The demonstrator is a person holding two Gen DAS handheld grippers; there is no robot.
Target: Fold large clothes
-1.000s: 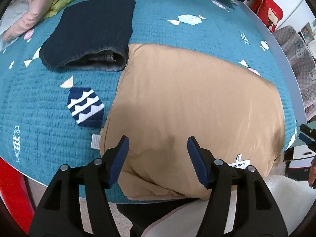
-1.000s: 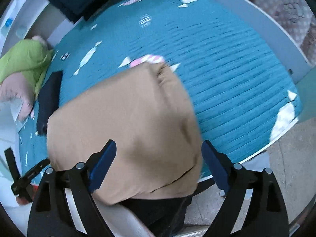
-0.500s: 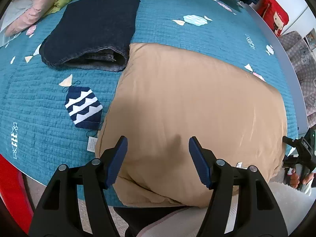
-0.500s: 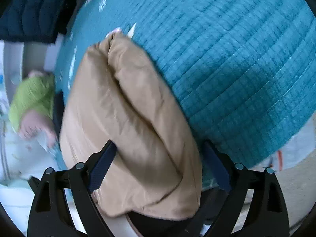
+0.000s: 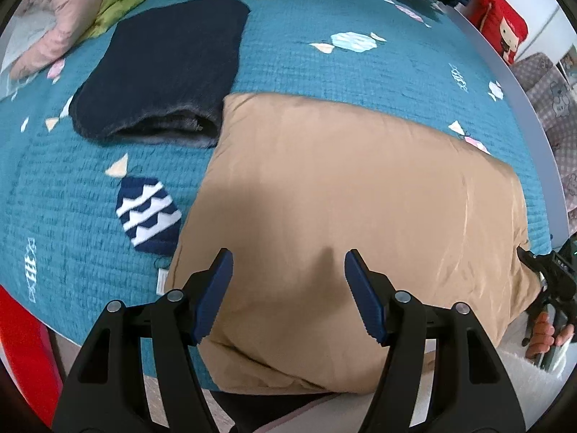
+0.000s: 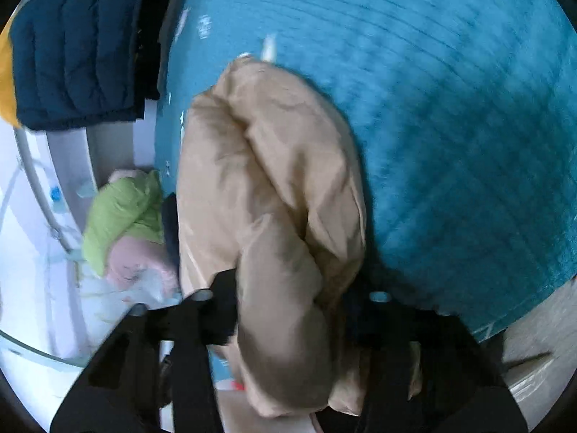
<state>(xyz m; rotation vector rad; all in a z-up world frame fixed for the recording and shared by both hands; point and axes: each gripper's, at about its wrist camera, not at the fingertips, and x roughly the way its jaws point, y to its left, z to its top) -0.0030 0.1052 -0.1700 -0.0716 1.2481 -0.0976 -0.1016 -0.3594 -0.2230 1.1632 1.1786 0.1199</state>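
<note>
Left wrist view: tan padded garment (image 5: 346,195), folded into a broad puffy rectangle, lies on a teal quilted bedspread (image 5: 310,68) near the bed's front edge, its near side overhanging slightly. Left gripper (image 5: 287,270) hovers above the garment's near portion, blue-padded fingers (image 5: 216,288) spread wide apart, nothing between them. Dark navy knitted garment (image 5: 162,68), folded, lies on the bedspread at upper left, its corner touching the tan garment's far left corner. Navy-and-white patterned patch (image 5: 148,214) on the bedspread sits just beside the tan garment's left edge. Small white label (image 5: 161,281) shows at the garment's near left corner. Pink and green bedding (image 5: 90,3) is bunched at the far left. Red plush item (image 5: 505,21) stands beyond the bed at upper right. Right gripper (image 5: 551,285) shows at the right margin, held in a hand (image 5: 544,335), at the tan garment's right edge. Right wrist view, blurred: right gripper (image 6: 288,310) is clenched on a thick bunched fold of the tan garment (image 6: 267,187), fabric bulging between and over its dark fingers. Teal bedspread (image 6: 450,108) fills the right side. Navy quilted jacket (image 6: 79,47) lies at upper left; green bedding (image 6: 122,213) at mid-left.
</note>
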